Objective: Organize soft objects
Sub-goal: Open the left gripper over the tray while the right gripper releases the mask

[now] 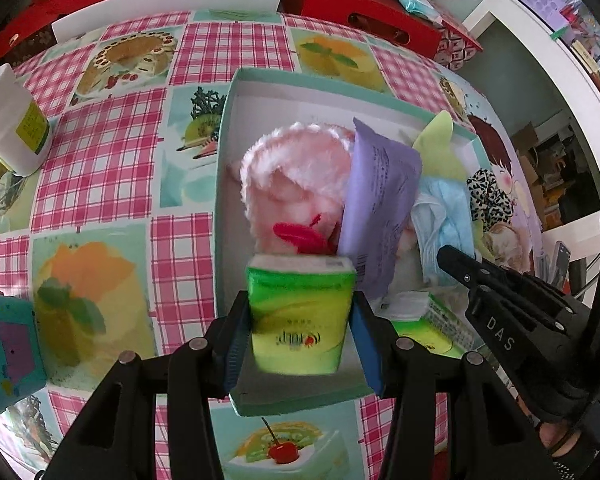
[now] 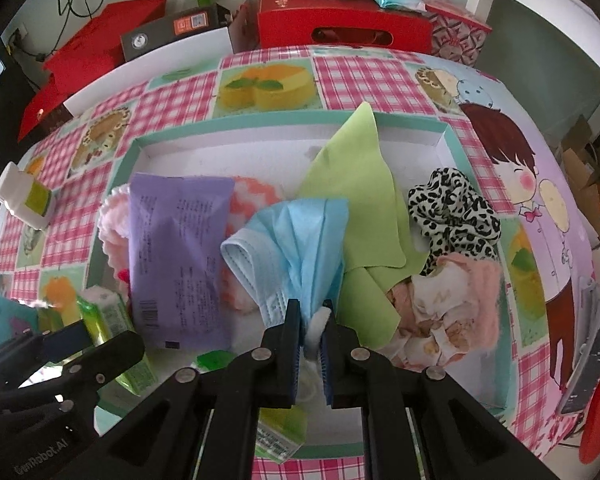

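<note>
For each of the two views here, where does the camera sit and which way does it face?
Left wrist: on the left gripper, looking steeply down at the teal box; its jaws clamp a green tissue pack; the other gripper shows at right.
Right wrist: on the right gripper, looking down into the same box; jaws pinch a blue face mask; the other gripper shows at lower left.
Shared: box, purple packet, green cloth, checked tablecloth.

Green tissue pack and blue mask above box

The left hand-held gripper clamps a green tissue pack above the teal box.
</note>
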Demonstrator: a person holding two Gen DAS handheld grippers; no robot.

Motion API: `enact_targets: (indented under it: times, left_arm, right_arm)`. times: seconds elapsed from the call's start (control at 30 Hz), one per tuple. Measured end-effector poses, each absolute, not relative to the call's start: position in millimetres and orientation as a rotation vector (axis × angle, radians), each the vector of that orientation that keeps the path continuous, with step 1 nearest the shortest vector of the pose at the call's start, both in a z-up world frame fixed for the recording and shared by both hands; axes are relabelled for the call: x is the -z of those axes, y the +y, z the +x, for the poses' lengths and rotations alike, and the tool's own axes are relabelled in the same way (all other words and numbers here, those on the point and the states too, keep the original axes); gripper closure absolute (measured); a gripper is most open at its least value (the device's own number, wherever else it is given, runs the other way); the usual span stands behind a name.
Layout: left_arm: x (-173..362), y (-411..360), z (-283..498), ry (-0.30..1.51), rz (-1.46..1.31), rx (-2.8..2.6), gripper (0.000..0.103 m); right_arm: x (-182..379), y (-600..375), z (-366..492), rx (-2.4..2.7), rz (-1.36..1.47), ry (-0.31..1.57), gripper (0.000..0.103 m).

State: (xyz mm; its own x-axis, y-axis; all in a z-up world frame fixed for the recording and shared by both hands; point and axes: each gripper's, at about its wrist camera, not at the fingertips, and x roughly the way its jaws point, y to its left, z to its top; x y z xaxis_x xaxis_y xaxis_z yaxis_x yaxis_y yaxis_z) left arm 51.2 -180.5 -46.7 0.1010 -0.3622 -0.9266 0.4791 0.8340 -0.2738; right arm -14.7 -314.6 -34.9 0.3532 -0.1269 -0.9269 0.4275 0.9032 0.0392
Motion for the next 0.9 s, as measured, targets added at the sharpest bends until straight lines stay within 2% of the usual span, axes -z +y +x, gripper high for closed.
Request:
enact_targets:
  times: [0.17, 0.27, 0.3, 0.37, 0.43, 0.6, 0.7, 0.9]
  left_arm:
    - [46.8, -183.1, 48.5, 1.33, 0.124, 0.628, 0.053]
    - [45.4, -182.9, 48.2, 1.329, 0.124, 0.634, 0.052]
    - [43.6, -182.5, 48.0, 1.327, 0.124, 0.637, 0.052]
    - [38.1, -181.8, 47.5, 1.313, 0.122, 0.646, 0.052]
    - [32.9, -179.2, 47.1, 1.3, 0.118, 0.652, 0.049]
    - [16.8, -176.3, 46.6, 1.263, 0.1, 0.671, 0.046]
    - [6.4, -173.0, 47.2, 1.227, 0.099, 0.668, 0.038]
    - [-4.9, -166.3, 49.6, 1.176, 0.084, 0.649, 0.037]
  right_arm:
    - [34.8, -315.6, -14.9, 0.366, 0.301, 1.158, 0.092]
    - [32.1, -316.2, -16.1, 0.37, 0.303, 1.154, 0.086]
    - [29.6, -316.5, -16.6, 0.371, 0.303, 1.147, 0.083]
    - [24.6, -316.1, -17.9, 0.376, 0.302, 1.131, 0.068]
    - [18.1, -315.8, -19.9, 0.381, 0.301, 1.111, 0.061]
    - [3.9, -313.3, -23.6, 0.382, 0.295, 1.065, 0.061]
    - [-1.2, -312.4, -24.3, 0.377, 0.293, 1.046, 0.058]
    - [-0.8, -311.7, -23.4, 0.379, 0.296, 1.045, 0.056]
